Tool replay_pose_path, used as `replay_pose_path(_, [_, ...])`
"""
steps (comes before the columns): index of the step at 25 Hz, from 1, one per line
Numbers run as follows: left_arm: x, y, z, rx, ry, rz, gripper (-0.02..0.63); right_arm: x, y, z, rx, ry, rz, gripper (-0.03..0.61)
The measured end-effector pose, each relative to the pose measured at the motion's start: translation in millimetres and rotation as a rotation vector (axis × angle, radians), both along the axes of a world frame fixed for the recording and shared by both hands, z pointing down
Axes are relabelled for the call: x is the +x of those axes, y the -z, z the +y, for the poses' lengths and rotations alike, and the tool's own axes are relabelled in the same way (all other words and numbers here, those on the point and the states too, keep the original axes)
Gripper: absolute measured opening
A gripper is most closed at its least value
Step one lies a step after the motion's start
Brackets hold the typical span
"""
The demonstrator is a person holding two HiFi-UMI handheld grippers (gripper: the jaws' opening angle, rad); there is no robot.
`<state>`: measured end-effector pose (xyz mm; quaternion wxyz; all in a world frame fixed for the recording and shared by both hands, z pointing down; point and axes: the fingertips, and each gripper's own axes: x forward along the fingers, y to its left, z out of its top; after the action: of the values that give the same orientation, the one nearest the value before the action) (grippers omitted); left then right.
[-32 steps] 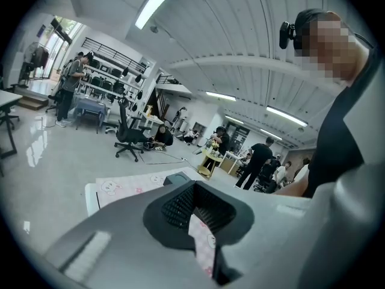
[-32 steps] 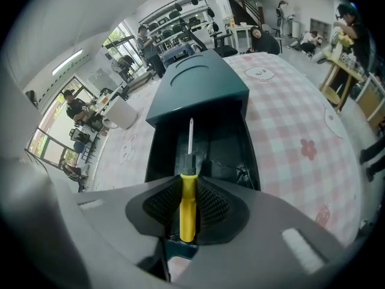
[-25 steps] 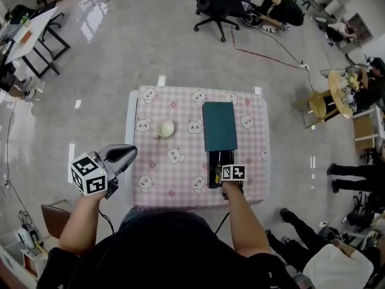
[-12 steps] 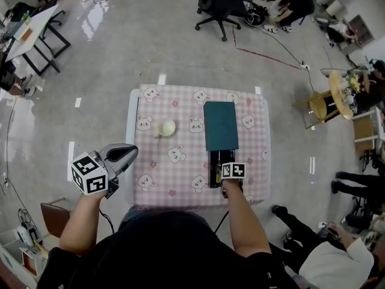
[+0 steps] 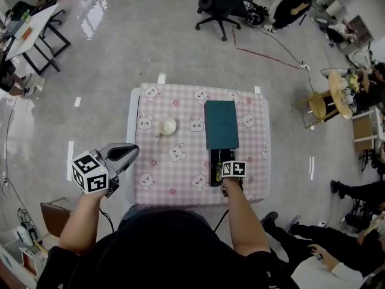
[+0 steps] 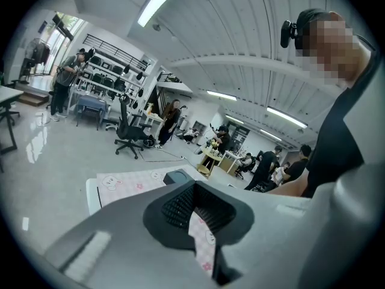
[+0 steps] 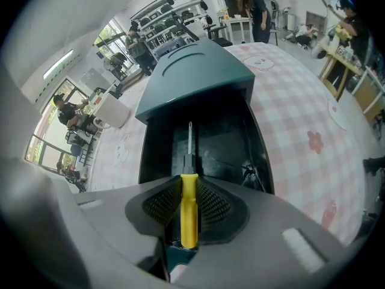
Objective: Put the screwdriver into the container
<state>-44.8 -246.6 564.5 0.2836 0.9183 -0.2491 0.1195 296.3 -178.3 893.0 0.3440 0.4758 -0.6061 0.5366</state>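
A dark teal container (image 5: 221, 124) lies on the pink checked table (image 5: 180, 173), its black inside (image 7: 210, 143) open towards me. My right gripper (image 5: 225, 168) is at the open near end, shut on a yellow-handled screwdriver (image 7: 188, 209). The thin metal shaft (image 7: 190, 138) points forward over the black inside, under the edge of the teal lid (image 7: 192, 71). My left gripper (image 5: 129, 152) hangs off the table's left side with its jaws together and nothing held; in the left gripper view its pads (image 6: 180, 206) frame a sliver of tablecloth.
A cream mug (image 5: 166, 127) stands left of the container. A black office chair (image 5: 216, 8) is on the floor beyond the table, a wooden stool (image 5: 325, 104) is to the right, and people (image 5: 355, 191) stand and sit along the right side.
Both grippers stay almost where they were, the right one still holding the screwdriver at the container's open end. Only the people in the background have moved.
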Motion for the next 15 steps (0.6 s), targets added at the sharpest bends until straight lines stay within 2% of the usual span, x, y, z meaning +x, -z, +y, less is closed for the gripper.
replay_pose_path(15, [-12, 4, 11, 0.002, -0.013, 0.005, 0.002, 4, 2, 10, 0.001, -0.051, 0.007, 0.120])
